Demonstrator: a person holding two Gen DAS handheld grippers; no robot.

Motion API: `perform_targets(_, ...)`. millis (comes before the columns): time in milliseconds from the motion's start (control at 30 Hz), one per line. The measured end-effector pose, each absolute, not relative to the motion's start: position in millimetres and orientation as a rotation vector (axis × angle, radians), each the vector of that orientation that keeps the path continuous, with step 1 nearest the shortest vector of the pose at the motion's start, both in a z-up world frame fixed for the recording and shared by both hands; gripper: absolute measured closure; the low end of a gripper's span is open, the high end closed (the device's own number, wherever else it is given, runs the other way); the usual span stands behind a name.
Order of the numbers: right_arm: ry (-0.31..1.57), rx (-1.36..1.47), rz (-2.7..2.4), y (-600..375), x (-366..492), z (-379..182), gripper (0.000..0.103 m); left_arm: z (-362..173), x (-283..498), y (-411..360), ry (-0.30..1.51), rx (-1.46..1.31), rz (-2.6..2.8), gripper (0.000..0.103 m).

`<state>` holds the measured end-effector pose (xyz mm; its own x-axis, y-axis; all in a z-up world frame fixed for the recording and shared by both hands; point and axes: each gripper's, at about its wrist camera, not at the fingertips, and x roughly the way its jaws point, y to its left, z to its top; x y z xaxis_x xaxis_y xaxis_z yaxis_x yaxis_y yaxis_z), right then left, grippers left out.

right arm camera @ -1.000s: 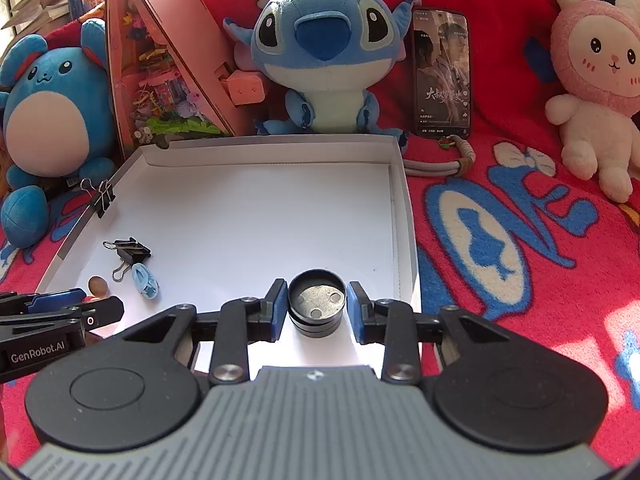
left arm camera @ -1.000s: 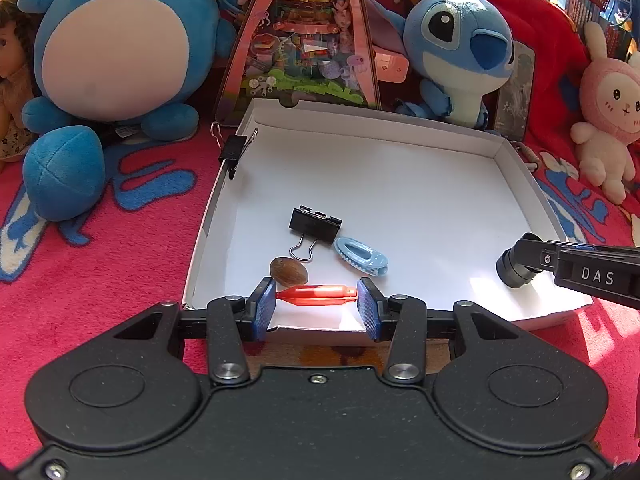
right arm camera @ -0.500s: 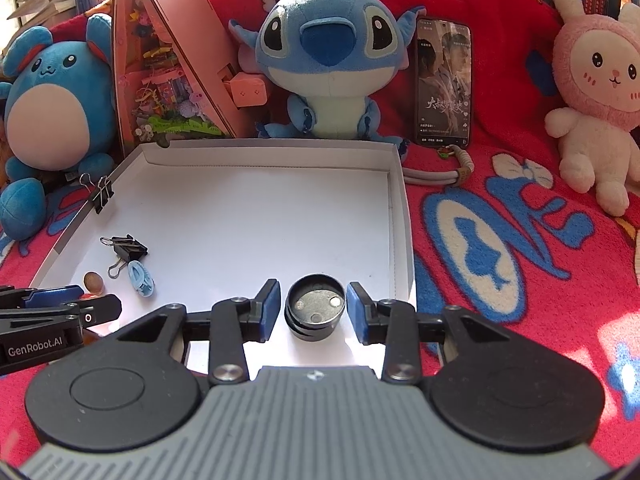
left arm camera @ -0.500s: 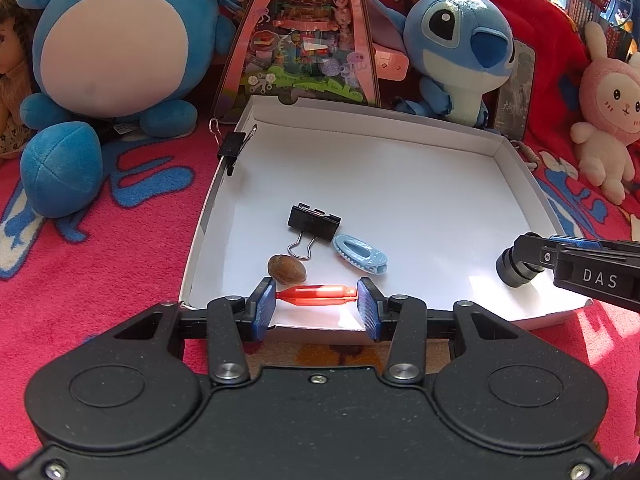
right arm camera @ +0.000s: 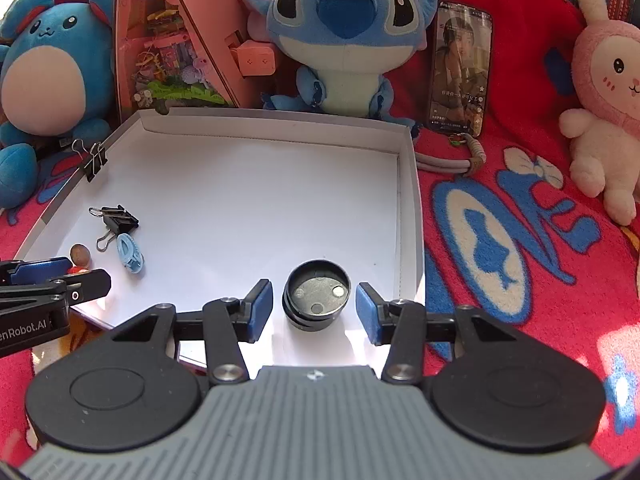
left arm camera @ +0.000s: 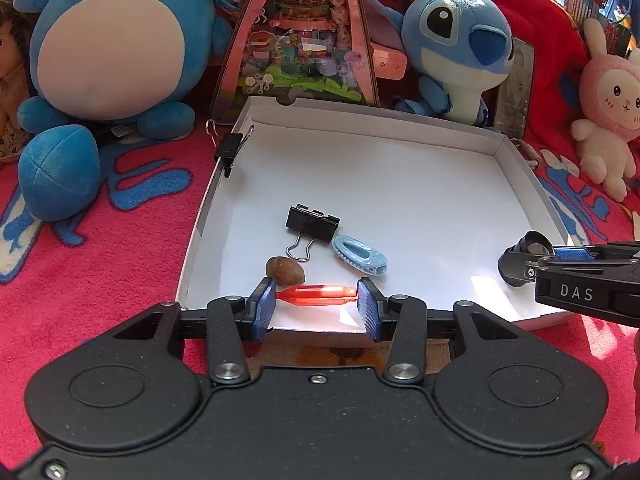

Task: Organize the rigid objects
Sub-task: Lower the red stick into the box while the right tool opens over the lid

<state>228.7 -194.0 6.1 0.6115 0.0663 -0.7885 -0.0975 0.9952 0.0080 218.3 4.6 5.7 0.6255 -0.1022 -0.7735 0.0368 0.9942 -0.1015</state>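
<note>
My left gripper (left arm camera: 318, 300) is shut on a small translucent red piece (left arm camera: 318, 294), pinched end to end just above the near edge of the white box (left arm camera: 400, 128). A brown nut (left arm camera: 285, 271), a black binder clip (left arm camera: 312, 222) and a light blue clip (left arm camera: 360, 254) lie just beyond it on the box floor. My right gripper (right arm camera: 314, 306) hovers over the box's near right corner. A black round cap (right arm camera: 316, 300) rests on the floor between its pads. Those jaws are closing, with a gap still showing on each side of the cap.
A second binder clip (left arm camera: 230, 148) is clamped on the box's left wall. Plush toys, a pink triangular toy box (left arm camera: 304, 40) and a phone (right arm camera: 460, 68) stand behind the box on the red blanket. A pink rabbit plush (right arm camera: 604, 92) sits at the right.
The right jaws have opened off the black cap, which now rests free on the box floor. The left gripper and its red piece have not moved.
</note>
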Motion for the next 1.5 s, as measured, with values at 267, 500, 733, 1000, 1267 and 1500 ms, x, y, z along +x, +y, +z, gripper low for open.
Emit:
perform_targets(267,0.922,-0.049,0.1,-191,230,3,0.064,5,218,3,0.885,-0.067,-0.084,0.061)
perform_targets(500,0.941,-0.025,0.099,-193,233,-3,0.065,4,219,1,0.88,-0.055,-0.086,0.061)
perform_targets(733,0.936,-0.024,0.102,-193,233,-4,0.065,3,226,0,0.871,-0.066,-0.086,0.061)
perform_targets(1000,0.932,-0.025,0.102,-193,232,-3,0.06,-1,233,-2,0.848,-0.055,-0.064,0.06)
perform_targets(1267,0.92,0.004,0.11,-196,231,-3,0.041,-1,230,-1,0.848,-0.072,-0.063,0.032)
perform_targets(1500,0.906,0.023,0.103,-199,226,-2,0.027,10,219,-3,0.817,-0.04,-0.072,0.022)
